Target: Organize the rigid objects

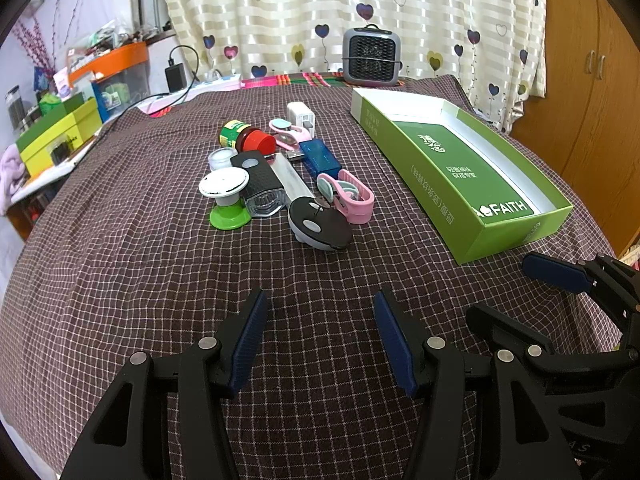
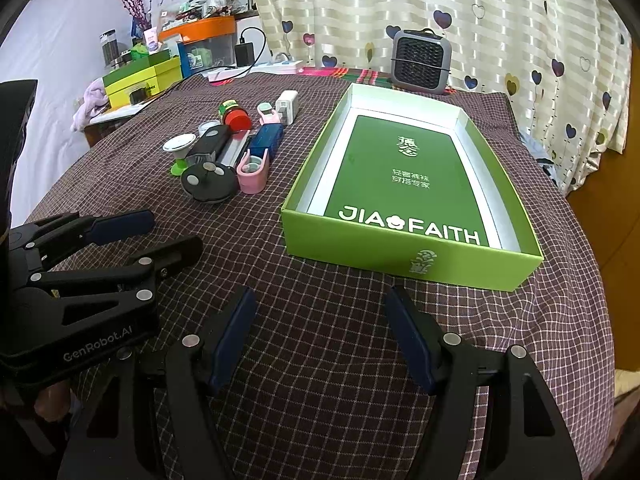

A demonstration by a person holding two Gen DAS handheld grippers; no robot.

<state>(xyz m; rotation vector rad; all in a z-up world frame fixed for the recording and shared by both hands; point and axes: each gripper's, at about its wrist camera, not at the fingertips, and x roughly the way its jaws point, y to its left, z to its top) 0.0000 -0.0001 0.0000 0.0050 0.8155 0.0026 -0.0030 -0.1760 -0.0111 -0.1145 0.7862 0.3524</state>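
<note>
Both the left gripper (image 1: 320,300) and right gripper (image 2: 322,300) hover with fingers wide, holding nothing.

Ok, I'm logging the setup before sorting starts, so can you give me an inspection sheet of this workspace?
Surface: brown checked tablecloth, flat.
Job's things: small rigid items clustered together, including a black oval gadget and a pink plastic clip; open green cardboard box holds none of them.
Clutter: yellow-green boxes on a side table.
Grippers: left claw and right claw open, holding nothing.
Cables: black charger lead at the far edge.
Surroundings: heart-print curtain, grey fan heater.
</note>
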